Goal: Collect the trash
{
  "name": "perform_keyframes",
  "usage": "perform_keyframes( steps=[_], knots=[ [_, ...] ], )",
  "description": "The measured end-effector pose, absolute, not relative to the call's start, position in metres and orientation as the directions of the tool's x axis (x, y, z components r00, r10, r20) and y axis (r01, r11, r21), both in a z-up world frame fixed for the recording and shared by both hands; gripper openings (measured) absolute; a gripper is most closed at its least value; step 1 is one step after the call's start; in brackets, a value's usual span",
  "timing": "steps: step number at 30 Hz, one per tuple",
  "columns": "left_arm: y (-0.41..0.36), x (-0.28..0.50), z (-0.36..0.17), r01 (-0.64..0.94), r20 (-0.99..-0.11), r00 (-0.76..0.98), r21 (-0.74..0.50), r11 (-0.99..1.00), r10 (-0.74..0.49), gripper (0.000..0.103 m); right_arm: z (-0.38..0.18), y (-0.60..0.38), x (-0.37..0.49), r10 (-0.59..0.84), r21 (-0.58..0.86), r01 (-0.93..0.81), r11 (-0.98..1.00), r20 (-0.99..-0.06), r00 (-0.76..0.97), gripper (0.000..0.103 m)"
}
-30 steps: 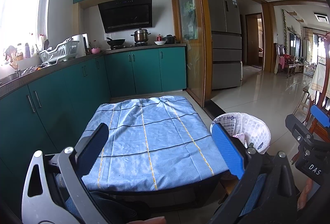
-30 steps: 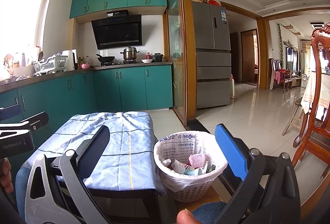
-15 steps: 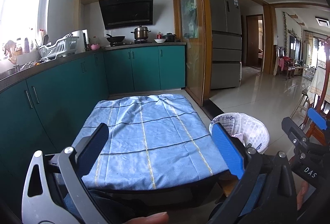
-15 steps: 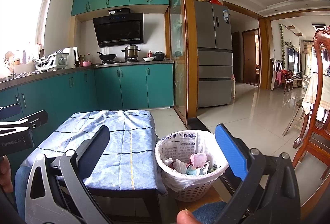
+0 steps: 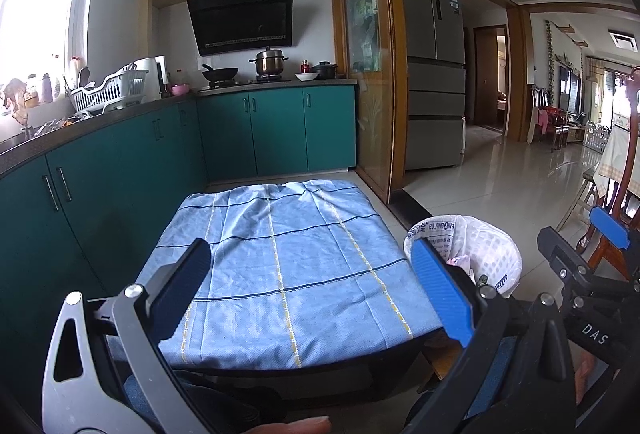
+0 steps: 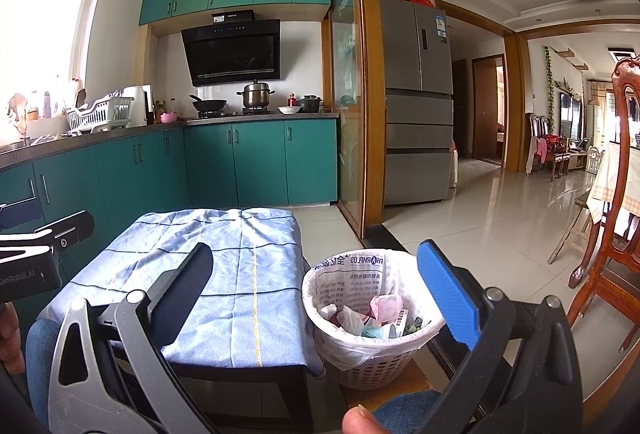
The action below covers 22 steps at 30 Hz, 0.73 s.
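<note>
Right wrist view: white lined basket (image 6: 372, 346) on the floor just beside the cloth-covered table (image 6: 224, 274), holding crumpled wrappers and tissues (image 6: 376, 316). Right gripper (image 6: 316, 298) and left gripper (image 5: 308, 294) both spread wide, empty.

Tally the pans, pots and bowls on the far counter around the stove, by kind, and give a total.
Pans: 1, the black frying pan
Pots: 2, the steel pot and the black pot
Bowls: 2, the white bowl and the pink bowl
Total: 5
</note>
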State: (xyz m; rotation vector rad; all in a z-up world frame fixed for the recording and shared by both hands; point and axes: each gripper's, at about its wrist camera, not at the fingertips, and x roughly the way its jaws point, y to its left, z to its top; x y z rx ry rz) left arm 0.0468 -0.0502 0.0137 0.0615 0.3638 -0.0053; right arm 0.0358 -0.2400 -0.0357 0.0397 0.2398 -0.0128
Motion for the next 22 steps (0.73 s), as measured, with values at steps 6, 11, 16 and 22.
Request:
perform_keyframes(
  steps=[6,11,16,22],
  knots=[
    [-0.051,0.050,0.013,0.020,-0.361,0.933,0.061,0.998,0.004,0.100,-0.037,-0.240,0.038,-0.008,0.034,0.017,0.999,-0.245,0.969,0.100],
    [-0.052,0.050,0.011,0.028,-0.360,0.933,0.066,0.997,-0.003,0.100,-0.039,-0.240,0.040,-0.009,0.036,0.019,0.999,-0.254,0.967,0.100],
    [-0.051,0.053,0.009,0.044,-0.372,0.928,0.056,0.997,-0.019,0.100,-0.041,-0.241,0.041,-0.011,0.036,0.021,0.999,-0.261,0.965,0.100],
    [-0.040,0.085,-0.011,-0.005,-0.429,0.903,0.064,0.998,0.032,0.100,-0.043,-0.242,0.043,-0.009,0.041,0.021,0.999,-0.271,0.963,0.100]
  ],
)
